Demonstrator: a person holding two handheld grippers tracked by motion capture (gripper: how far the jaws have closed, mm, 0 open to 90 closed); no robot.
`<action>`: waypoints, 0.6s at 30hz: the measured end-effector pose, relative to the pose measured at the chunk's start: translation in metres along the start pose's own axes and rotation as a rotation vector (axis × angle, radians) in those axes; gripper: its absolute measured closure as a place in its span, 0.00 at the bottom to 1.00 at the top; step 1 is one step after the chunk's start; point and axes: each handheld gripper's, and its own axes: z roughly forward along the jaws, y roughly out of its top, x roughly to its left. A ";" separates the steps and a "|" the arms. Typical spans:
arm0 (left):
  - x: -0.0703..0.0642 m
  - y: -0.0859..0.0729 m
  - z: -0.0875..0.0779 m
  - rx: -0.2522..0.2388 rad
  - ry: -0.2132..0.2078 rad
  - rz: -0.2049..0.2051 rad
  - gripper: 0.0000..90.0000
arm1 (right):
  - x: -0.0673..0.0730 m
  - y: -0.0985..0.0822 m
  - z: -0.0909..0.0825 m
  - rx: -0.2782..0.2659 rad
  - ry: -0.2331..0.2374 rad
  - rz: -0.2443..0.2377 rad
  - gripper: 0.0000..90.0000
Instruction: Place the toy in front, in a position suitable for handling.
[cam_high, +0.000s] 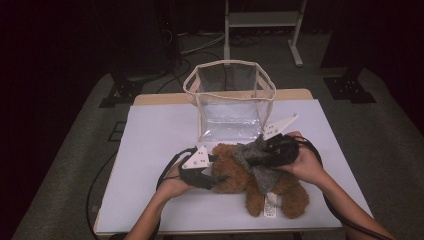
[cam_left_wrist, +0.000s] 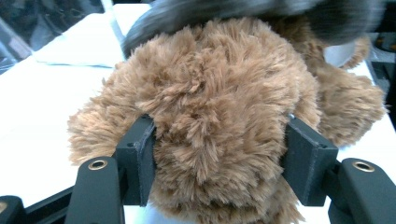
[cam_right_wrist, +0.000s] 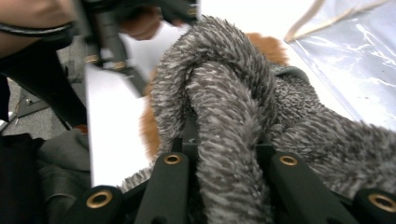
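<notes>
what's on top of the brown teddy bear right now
A grey fuzzy cloth lies draped across the teddy bear, pinched in the right gripper. The cloth hides the bear's middle. A white tag shows between its legs.

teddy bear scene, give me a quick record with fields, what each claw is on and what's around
teddy bear: brown, lying on the white table
left claw: jaws on either side of the bear's head, pads against the fur
right claw: shut on the grey scarf
scarf: at the bear's neck
clear bag: open, upright behind the bear
</notes>
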 end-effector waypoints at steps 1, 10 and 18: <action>0.001 0.000 0.000 0.000 0.001 -0.005 0.39 | 0.005 -0.002 -0.002 -0.010 0.003 -0.005 0.83; 0.006 -0.005 -0.007 -0.002 0.012 -0.009 0.32 | 0.000 -0.005 0.013 -0.027 -0.005 -0.009 0.83; 0.009 -0.016 -0.004 0.027 0.018 -0.017 0.41 | -0.012 -0.001 0.015 -0.058 -0.042 0.007 0.83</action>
